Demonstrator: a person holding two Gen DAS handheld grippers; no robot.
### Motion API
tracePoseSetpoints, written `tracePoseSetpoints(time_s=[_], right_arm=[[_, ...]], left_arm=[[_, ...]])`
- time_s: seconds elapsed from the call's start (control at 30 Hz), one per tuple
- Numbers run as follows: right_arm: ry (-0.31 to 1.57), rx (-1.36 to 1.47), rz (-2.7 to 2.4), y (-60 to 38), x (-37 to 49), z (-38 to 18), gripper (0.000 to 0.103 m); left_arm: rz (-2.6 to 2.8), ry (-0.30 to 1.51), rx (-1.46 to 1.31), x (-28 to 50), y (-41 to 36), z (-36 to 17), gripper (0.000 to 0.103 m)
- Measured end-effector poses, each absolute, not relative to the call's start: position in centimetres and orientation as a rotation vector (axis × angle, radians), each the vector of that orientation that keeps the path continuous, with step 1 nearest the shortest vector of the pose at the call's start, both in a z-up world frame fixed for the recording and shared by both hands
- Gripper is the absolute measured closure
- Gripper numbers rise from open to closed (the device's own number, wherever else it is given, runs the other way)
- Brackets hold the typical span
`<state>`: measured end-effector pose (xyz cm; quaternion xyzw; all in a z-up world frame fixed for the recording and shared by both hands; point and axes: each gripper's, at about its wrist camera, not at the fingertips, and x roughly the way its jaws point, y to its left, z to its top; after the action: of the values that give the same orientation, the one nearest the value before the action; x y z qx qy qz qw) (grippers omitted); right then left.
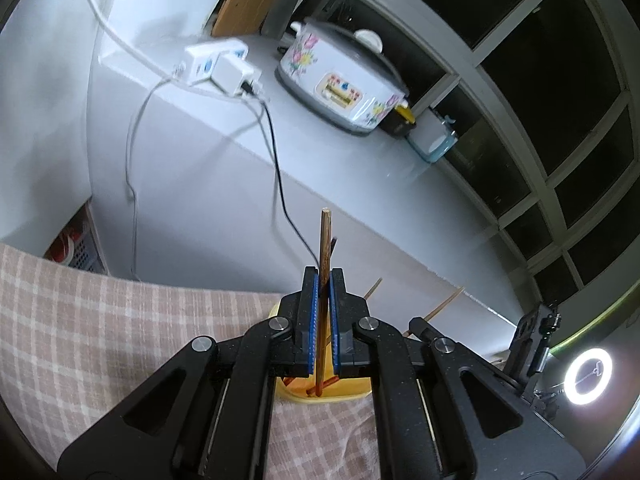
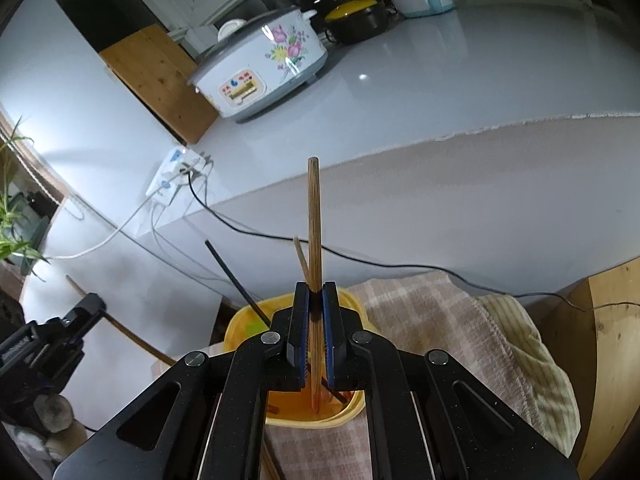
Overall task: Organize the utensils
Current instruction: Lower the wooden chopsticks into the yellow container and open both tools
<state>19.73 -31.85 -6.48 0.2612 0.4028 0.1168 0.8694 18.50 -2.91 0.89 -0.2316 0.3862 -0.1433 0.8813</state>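
While each hand-held gripper stands above the yellow cup [image 2: 352, 408], left [image 1: 324, 276] clamps a chopstick [image 1: 323, 240]; right [image 2: 316, 290] clamps another [image 2: 314, 220], tips at twelve.

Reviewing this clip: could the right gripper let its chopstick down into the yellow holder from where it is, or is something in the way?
Probably yes. The right gripper is shut on an upright wooden chopstick whose lower end already sits inside the yellow holder; the sticks there lean aside.

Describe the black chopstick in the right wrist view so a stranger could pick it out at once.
Find the yellow container on the checked cloth, below the white counter. The black chopstick leans out of it up and to the left. Its neighbours are wooden: a pale stick, and the one in the right gripper.
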Motion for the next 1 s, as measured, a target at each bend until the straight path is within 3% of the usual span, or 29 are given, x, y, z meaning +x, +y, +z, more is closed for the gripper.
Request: tracePoseSetpoints(time_s=[1.0], right_arm=[[0.976, 0.490, 0.316, -30.6, 17.7, -9.6, 0.098]], left_arm=[[-0.323, 0.974, -0.420, 16.1, -5.8, -5.1, 0.100]])
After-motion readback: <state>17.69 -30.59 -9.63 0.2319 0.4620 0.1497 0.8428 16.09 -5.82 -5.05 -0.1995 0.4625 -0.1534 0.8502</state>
